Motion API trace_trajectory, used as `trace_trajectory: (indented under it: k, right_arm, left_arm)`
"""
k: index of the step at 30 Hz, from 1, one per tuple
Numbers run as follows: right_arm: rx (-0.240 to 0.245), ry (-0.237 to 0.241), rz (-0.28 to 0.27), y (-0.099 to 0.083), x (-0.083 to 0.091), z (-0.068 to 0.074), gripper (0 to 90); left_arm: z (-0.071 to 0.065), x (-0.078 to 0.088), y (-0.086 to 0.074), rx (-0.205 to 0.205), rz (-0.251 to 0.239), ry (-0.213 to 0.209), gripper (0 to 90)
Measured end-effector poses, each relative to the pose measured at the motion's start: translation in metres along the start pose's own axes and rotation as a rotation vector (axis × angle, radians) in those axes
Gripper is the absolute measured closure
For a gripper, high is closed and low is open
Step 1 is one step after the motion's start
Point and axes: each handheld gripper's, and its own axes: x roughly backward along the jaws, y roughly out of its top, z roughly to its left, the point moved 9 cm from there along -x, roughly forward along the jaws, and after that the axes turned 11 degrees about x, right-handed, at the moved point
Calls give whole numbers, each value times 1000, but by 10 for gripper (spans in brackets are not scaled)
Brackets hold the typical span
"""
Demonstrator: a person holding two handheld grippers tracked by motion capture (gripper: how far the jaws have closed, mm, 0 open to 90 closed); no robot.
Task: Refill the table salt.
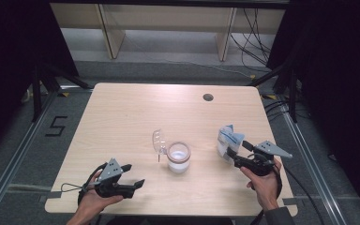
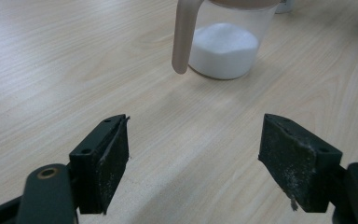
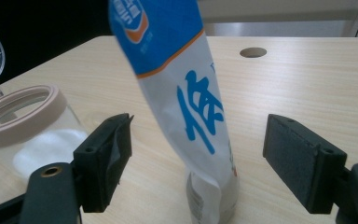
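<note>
A clear jar (image 1: pixel 178 157) with a beige rim and a layer of white powder stands at the table's middle, its clear lid (image 1: pixel 159 140) flipped open to the left. The left gripper view has the jar (image 2: pixel 226 39) and its beige handle (image 2: pixel 184 35) just ahead. My left gripper (image 1: pixel 133 176) is open near the front left edge, nothing between its fingers. A white and blue bag (image 1: pixel 228 140) stands upright at the right. My right gripper (image 1: pixel 231 152) is open around the bag (image 3: pixel 191 116), its pads (image 3: pixel 291 156) apart from it.
The light wooden table (image 1: pixel 122 117) has a round cable hole (image 1: pixel 208 97) near its far edge. Black frame legs and cables lie on the grey floor beyond the table, with a "5" marked on the floor (image 1: pixel 56 125) at the left.
</note>
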Motion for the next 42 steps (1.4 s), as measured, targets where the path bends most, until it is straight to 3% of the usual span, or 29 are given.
trace_trajectory:
  k: [1,2,3,5,6,8,9,10,12,13,14,17,18,20,21,22,23,24,26,29,30,31,32,33,35,36,37,38,42]
  right_arm:
    - [-28,2,-2,0,1,3,241]
    - [3,-1,2,0,3,1,240]
    - [-38,-7,15,-2,4,5,234]
    - [-5,-6,8,-2,6,4,232]
    - [-33,-6,3,-3,7,6,230]
    - [-33,-1,-9,-3,8,5,229]
    - [-7,-17,-9,-4,9,2,228]
    - [-26,3,-13,-4,11,4,227]
    - [-54,-18,18,-7,16,6,226]
    - [-19,-12,7,-6,16,4,225]
    - [-44,-11,4,-6,18,6,222]
    - [-11,-24,-8,-8,20,4,217]
    - [-32,-26,-1,-9,22,6,217]
    - [-41,-20,4,-12,24,9,212]
    - [-19,-1,9,-14,26,9,209]
    - [-64,-9,32,-17,29,12,208]
    - [-24,4,27,-18,29,9,208]
    - [-60,7,27,-19,30,13,203]
    - [-65,11,36,-21,31,15,193]
    - [-29,20,30,-23,31,17,187]
    - [-81,27,48,-24,34,23,181]
    - [-29,36,53,-25,34,21,169]
    - [-62,38,58,-26,34,25,168]
    - [-23,30,56,-27,34,23,168]
    - [-73,53,68,-29,36,30,165]
    - [-34,44,64,-29,35,27,161]
    - [-56,62,76,-30,36,30,162]
    - [-37,59,87,-32,37,28,161]
    - [-49,77,88,-33,38,33,160]
  left_arm:
    - [0,0,0,0,0,0,238]
    - [0,0,0,0,0,0,238]
    - [0,0,0,0,-1,0,238]
    - [0,0,0,7,-6,-1,238]
    - [0,0,0,6,-5,-1,238]
    - [0,0,0,11,-3,7,238]
    - [0,-1,0,8,-6,0,238]
    - [0,-1,0,16,-8,3,237]
    - [1,-1,0,15,-7,3,237]
    - [0,-1,1,21,-10,2,237]
    - [1,0,1,16,-5,4,237]
    - [1,-1,2,19,-8,5,237]
    - [0,-1,2,15,-4,5,237]
    - [-1,-2,3,15,-10,0,236]
    - [-1,-3,4,18,-15,-5,236]
    - [-1,-3,3,18,-10,-3,235]
    - [-1,-3,3,17,-4,-1,235]
    - [-1,-4,3,17,-12,-1,235]
    - [0,-4,2,22,-6,4,234]
    - [-1,-3,2,13,-2,-4,234]
    - [-1,-3,2,15,-3,-3,234]
    - [-2,-4,2,16,-3,-3,234]
    - [-1,-4,2,12,-2,-5,234]
    - [-1,-4,2,12,-2,-5,234]
    - [0,-4,2,9,-2,-4,234]
    - [-1,-5,2,15,-1,-6,234]
    - [-1,-5,2,23,-4,-6,234]
    - [-1,-5,2,17,1,-1,234]
    - [-1,-5,2,18,-3,-7,234]
